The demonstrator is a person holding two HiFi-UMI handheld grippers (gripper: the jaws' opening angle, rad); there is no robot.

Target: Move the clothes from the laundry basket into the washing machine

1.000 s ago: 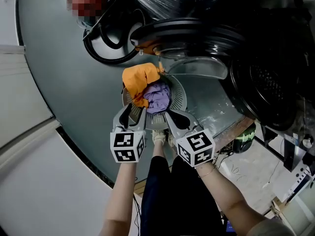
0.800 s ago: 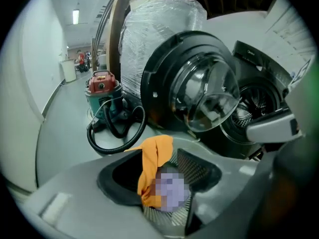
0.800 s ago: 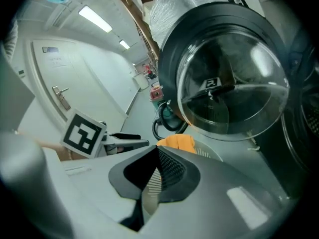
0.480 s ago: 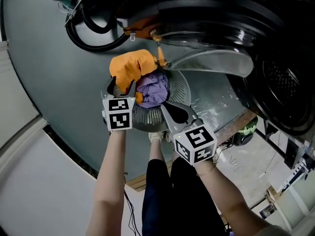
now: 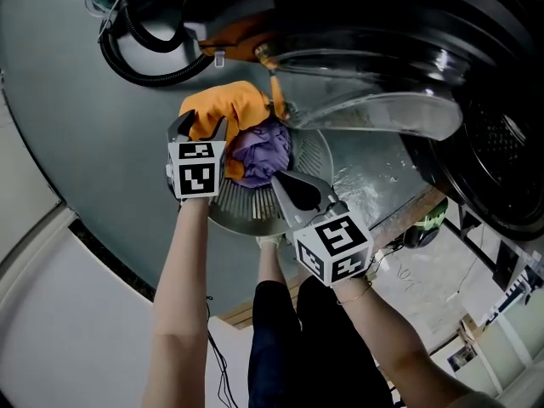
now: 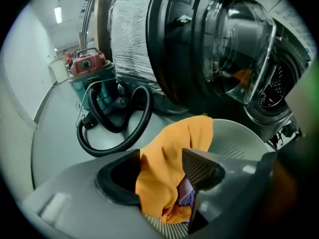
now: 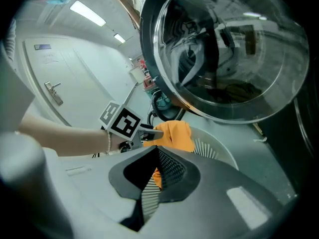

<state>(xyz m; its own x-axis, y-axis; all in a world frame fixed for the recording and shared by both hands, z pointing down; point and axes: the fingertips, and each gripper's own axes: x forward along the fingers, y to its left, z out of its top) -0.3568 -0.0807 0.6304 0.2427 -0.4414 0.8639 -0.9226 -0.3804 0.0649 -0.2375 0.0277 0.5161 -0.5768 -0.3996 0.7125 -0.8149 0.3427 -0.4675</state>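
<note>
Orange garment (image 5: 223, 113) clamped in left gripper (image 5: 202, 128), bunched over laundry basket (image 5: 319, 155) far-left rim; purple garment (image 5: 263, 151) inside. Right gripper (image 5: 285, 185) clenched, empty, near rim. Step: pickup. Next: lift clear, carry to washing machine (image 5: 510, 168) drum.

Counts from my side: 2 grippers, left gripper (image 5: 201, 128) and right gripper (image 5: 279, 181); 1 laundry basket (image 5: 246, 224); 2 clothes, orange garment (image 5: 228, 107) and purple garment (image 5: 259, 153); 1 washing machine (image 5: 501, 155), 1 door (image 5: 382, 113); 1 vacuum cleaner (image 6: 89, 72), 1 hose (image 6: 127, 132)
</note>
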